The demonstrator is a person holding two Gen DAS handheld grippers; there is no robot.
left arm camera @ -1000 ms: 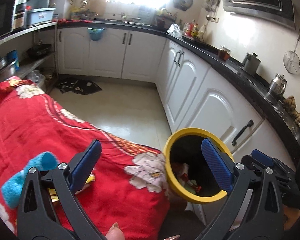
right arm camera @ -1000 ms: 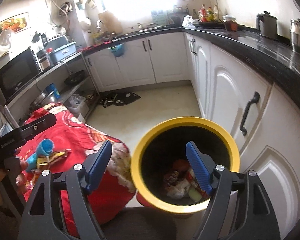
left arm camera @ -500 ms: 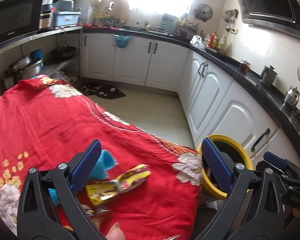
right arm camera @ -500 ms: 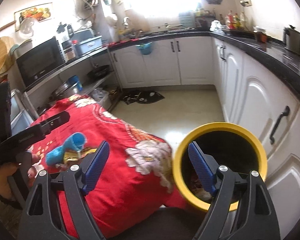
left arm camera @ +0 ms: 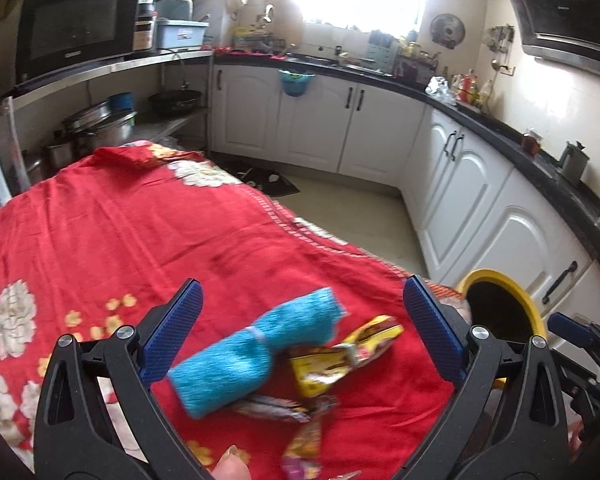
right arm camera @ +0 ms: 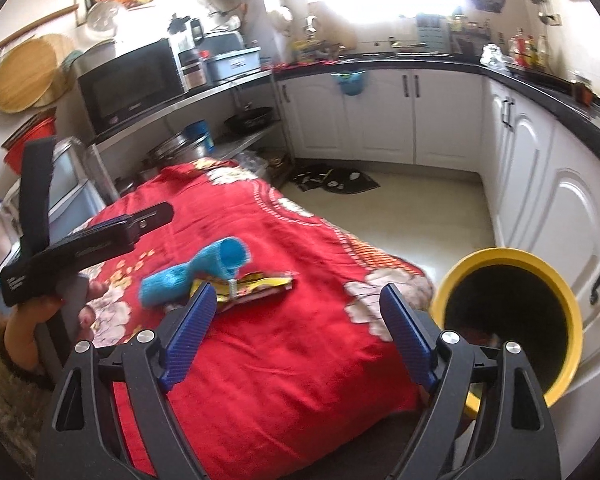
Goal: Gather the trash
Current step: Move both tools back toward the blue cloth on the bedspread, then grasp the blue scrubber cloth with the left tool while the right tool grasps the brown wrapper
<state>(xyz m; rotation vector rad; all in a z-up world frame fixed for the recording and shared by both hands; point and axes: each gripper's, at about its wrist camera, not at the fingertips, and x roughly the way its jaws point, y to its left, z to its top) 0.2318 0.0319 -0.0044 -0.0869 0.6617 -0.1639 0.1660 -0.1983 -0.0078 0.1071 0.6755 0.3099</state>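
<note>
While the left tool (left arm camera: 300, 332) hangs over the red flowered cloth (left arm camera: 148, 240), its blue ribbed pads stand wide apart with nothing pinched between them. Right under that gap sits the trash: a fuzzy blue roll (left arm camera: 256, 354), a crinkly yellow wrapper (left arm camera: 340, 356) just beside it and seeming to touch it, and more foil packets (left arm camera: 296, 432) trailing toward the camera, all a bit blurred. Off to the right, past the cloth's edge, peeks the yellow-rimmed bin (left arm camera: 500, 308).

Now from the right-hand camera: the right tool (right arm camera: 296, 324) is empty too, and its jaws have just been spreading wider, with only cloth between them. The blue roll (right arm camera: 192, 272) and yellow wrapper (right arm camera: 256, 284) lie a little ahead of its left pad. The bin (right arm camera: 508, 320) stands beside the covered counter, round, dark inside, with some rubbish at the bottom. The person's left hand (right arm camera: 40, 320) grips the other tool's handle at the far left.

Where could this slip? My guess: that wrapper is thin, flat and slick, so pads could close on the soft cloth instead and drag it. The roll looks squashy and round, and could squirt out sideways. Grabbing the pile together risks a packet dropping on the floor short of the bin.
</note>
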